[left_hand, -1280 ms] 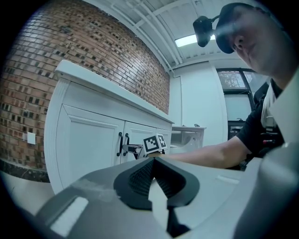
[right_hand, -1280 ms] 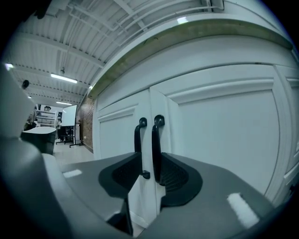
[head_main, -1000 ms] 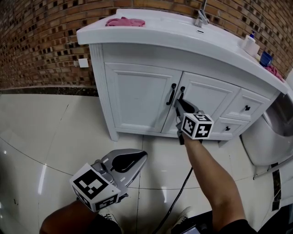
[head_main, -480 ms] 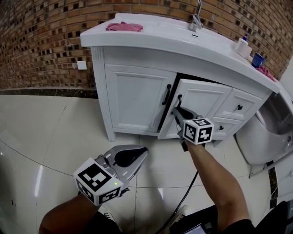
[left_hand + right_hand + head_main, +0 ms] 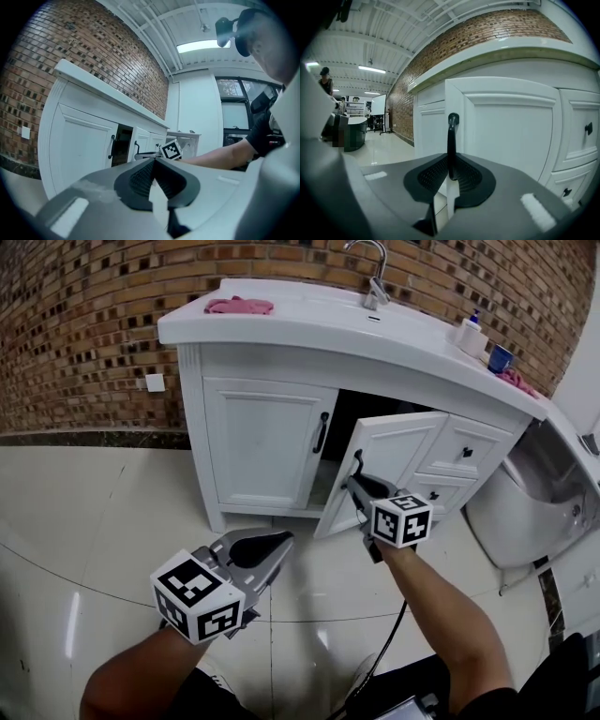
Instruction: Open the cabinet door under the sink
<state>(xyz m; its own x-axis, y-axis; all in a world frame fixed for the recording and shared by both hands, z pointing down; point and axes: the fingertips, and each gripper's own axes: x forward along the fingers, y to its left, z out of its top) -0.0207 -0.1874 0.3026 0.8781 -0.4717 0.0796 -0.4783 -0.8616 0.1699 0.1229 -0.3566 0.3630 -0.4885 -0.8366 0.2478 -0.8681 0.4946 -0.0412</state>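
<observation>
The white vanity cabinet [image 5: 262,442] under the sink has two doors. Its left door is closed. The right door [image 5: 394,456] stands swung out, with a dark opening behind it. My right gripper [image 5: 359,486] is shut on that door's black bar handle [image 5: 357,465]. In the right gripper view the handle [image 5: 451,136] runs upright between the pads [image 5: 436,176]. My left gripper [image 5: 279,542] hangs low over the floor tiles, short of the cabinet, shut with nothing in it. In the left gripper view its fingertips [image 5: 153,161] meet, and the opened door [image 5: 140,145] shows beyond them.
On the countertop [image 5: 309,322] lie a pink cloth [image 5: 239,305], a faucet [image 5: 373,282], a soap bottle [image 5: 467,334] and a blue cup [image 5: 499,358]. Small drawers [image 5: 464,454] sit right of the open door. A white fixture [image 5: 520,512] stands at the right. A black cable [image 5: 386,648] trails under my right arm.
The right door went from closed to swung well open. My right gripper came back toward me with the handle in it. The left gripper barely moved.
</observation>
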